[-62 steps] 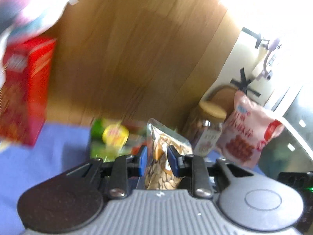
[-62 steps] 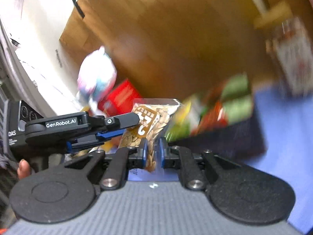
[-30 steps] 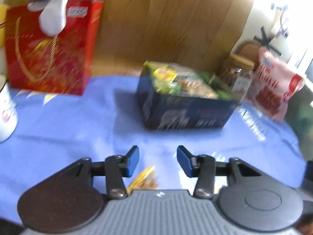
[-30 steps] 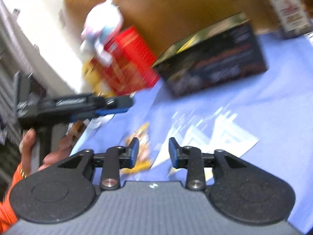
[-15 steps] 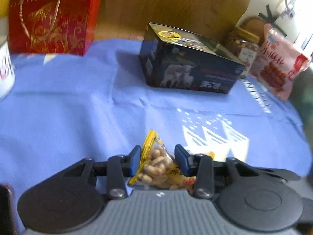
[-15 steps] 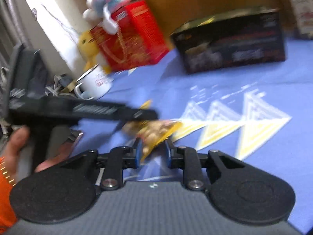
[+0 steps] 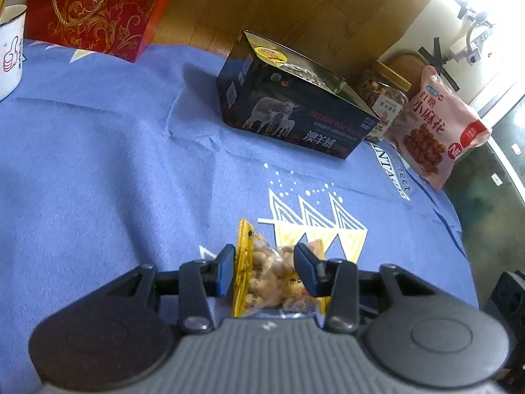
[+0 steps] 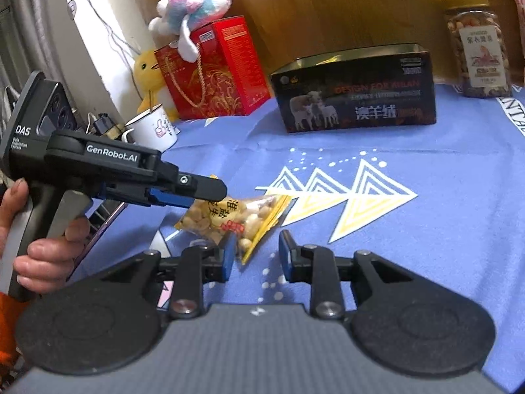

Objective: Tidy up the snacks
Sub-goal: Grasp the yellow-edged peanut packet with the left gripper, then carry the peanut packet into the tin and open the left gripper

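A small clear and yellow peanut packet (image 7: 269, 275) sits low over the blue cloth (image 7: 98, 164), between the pads of my left gripper (image 7: 265, 269), which press on its two sides. The right wrist view shows the left gripper (image 8: 210, 195) from the side, fingers over the packet (image 8: 229, 216), with a hand on its handle. My right gripper (image 8: 257, 256) is opening; the packet's yellow corner lies just inside its left finger (image 8: 229, 257), with a gap to the other finger. A dark open box with a sheep picture (image 7: 295, 121) (image 8: 357, 105) stands farther back with snacks inside.
A red gift box (image 8: 213, 65) with a plush toy (image 8: 193, 3) on it stands at the back left, beside a yellow plush duck (image 8: 147, 72) and a white mug (image 8: 154, 128). A nut jar (image 8: 479, 46) and a pink snack bag (image 7: 436, 128) stand to the right of the dark box.
A second ago both grippers stood open over the packet. The left has closed on it and sunk. The right pinched its corner half a second ago and now stands wider.
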`<control>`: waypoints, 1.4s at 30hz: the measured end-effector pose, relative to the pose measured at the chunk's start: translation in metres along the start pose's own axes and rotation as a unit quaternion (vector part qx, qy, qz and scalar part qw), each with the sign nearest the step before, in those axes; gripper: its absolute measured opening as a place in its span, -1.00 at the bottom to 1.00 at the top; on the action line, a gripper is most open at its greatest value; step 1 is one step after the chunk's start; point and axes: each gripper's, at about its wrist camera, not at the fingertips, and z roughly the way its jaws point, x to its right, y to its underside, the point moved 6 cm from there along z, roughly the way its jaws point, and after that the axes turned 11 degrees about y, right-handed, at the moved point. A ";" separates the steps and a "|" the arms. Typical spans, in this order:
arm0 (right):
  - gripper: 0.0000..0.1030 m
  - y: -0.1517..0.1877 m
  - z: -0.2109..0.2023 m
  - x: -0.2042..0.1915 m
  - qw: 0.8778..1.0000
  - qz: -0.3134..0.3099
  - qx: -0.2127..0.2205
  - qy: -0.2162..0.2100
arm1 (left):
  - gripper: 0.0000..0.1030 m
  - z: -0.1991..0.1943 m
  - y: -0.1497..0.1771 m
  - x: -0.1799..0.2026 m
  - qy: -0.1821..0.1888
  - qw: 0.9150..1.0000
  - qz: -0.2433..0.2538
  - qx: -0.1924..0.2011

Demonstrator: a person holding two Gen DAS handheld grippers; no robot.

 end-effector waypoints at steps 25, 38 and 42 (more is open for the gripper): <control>-0.57 -0.176 0.068 0.083 0.989 0.027 0.104 0.097 | -0.20 0.090 -0.187 0.041 -0.078 0.989 0.091 0.086; -0.52 -0.073 -0.011 0.100 0.978 0.164 0.102 0.084 | -0.20 0.027 -0.081 0.063 -0.107 0.979 0.135 0.110; -0.46 -0.041 -0.028 0.090 0.977 0.176 0.089 0.081 | -0.12 0.025 -0.041 0.082 -0.111 0.977 0.155 0.096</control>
